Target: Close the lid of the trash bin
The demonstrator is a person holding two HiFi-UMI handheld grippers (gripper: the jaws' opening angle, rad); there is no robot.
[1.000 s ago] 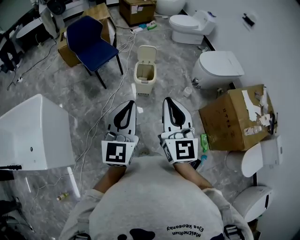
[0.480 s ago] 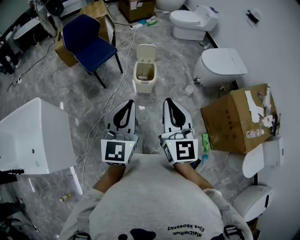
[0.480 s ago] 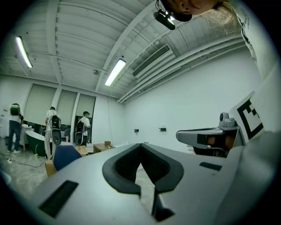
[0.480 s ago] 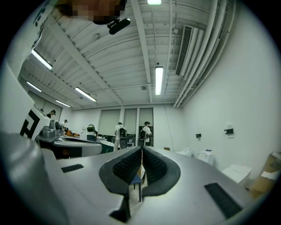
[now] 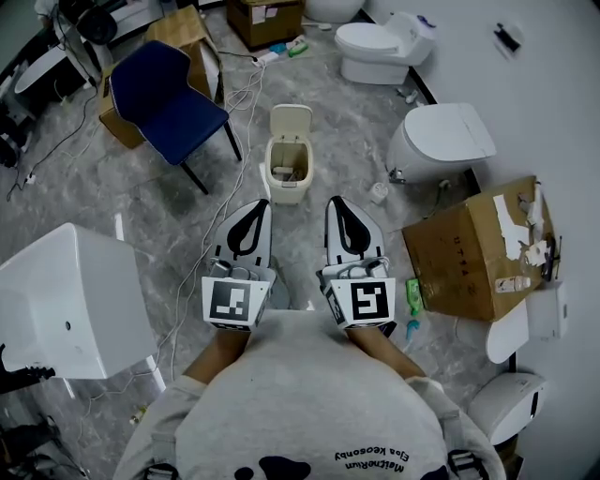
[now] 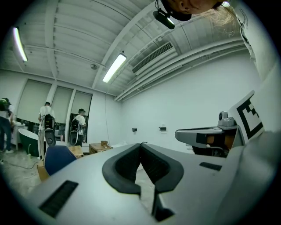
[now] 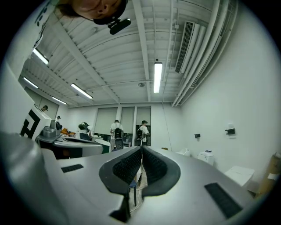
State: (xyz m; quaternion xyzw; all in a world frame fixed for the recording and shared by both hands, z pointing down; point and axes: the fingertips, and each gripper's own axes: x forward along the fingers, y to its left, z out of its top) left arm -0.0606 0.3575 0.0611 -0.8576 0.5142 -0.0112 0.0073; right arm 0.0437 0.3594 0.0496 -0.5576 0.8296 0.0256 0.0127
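Head view showed the small cream plastic trash bin (image 5: 286,172), its lid (image 5: 291,120) upright, not yet closed. Left gripper (image 5: 260,206) and right gripper (image 5: 336,202), jaws pressed together and empty, hung short of it.

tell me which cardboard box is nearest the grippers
The big torn box just right of the right gripper. The other boxes stand far off: one behind the blue chair, one at the top edge.

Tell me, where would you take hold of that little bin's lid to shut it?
Probably by the free top edge of the lid, reached from the near side, over the open trash bin. The lid stands upright and seems hinged at the far rim, so that edge should swing toward the person and down.
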